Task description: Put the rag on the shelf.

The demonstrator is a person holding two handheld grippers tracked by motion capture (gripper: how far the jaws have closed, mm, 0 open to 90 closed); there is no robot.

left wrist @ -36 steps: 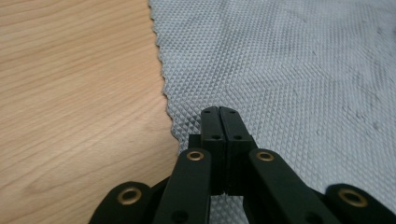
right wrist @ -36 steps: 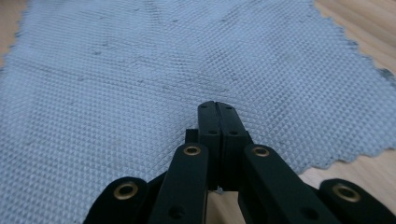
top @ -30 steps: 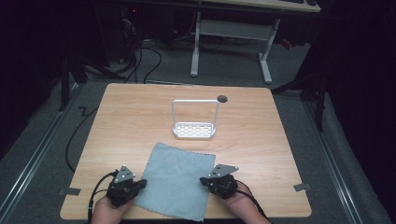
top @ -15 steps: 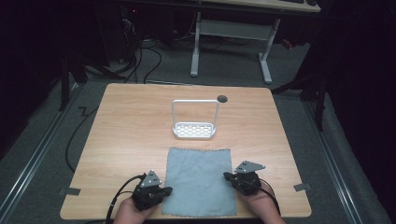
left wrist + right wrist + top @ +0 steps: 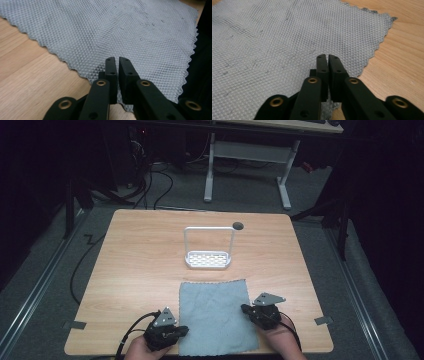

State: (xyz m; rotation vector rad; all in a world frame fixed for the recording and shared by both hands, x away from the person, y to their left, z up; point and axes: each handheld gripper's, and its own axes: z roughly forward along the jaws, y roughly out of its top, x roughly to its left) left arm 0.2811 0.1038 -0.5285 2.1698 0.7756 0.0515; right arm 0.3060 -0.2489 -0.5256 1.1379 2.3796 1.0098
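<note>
Gripping judged underway: grey waffle-weave cloth (image 5: 215,317), lower centre, is clamped at both side edges by left tongs (image 5: 118,62) and right tongs (image 5: 328,60); lifting or folding probably follows.

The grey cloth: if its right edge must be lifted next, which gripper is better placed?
The right gripper: its jaws look closed on the grey cloth at that right edge, while the left gripper sits at the opposite edge.
</note>
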